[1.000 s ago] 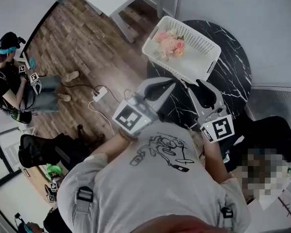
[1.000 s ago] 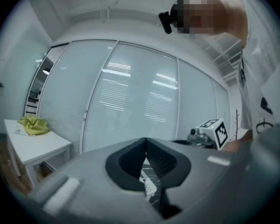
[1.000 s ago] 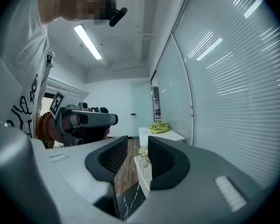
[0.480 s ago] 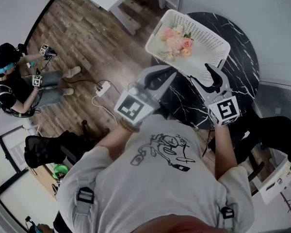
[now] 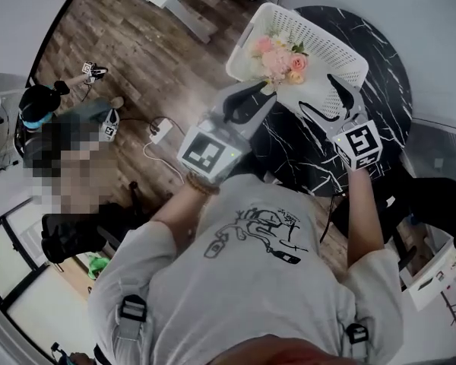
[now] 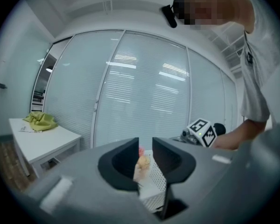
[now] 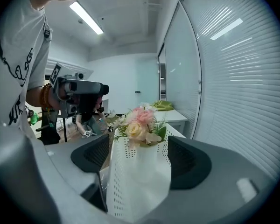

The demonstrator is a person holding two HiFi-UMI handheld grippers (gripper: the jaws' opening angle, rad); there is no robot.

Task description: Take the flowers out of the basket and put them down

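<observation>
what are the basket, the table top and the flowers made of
Basket: looks like white plastic, matte, with rows of small holes in its walls. Table top: black with white veins, smooth, so marble or a marble-look surface. Flowers: pink and cream blooms; real or artificial cannot be told.

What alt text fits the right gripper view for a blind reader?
A white perforated basket of pink and yellow flowers fills the gap between the jaws of the right gripper, which have just been opening and don't grip it.
</observation>
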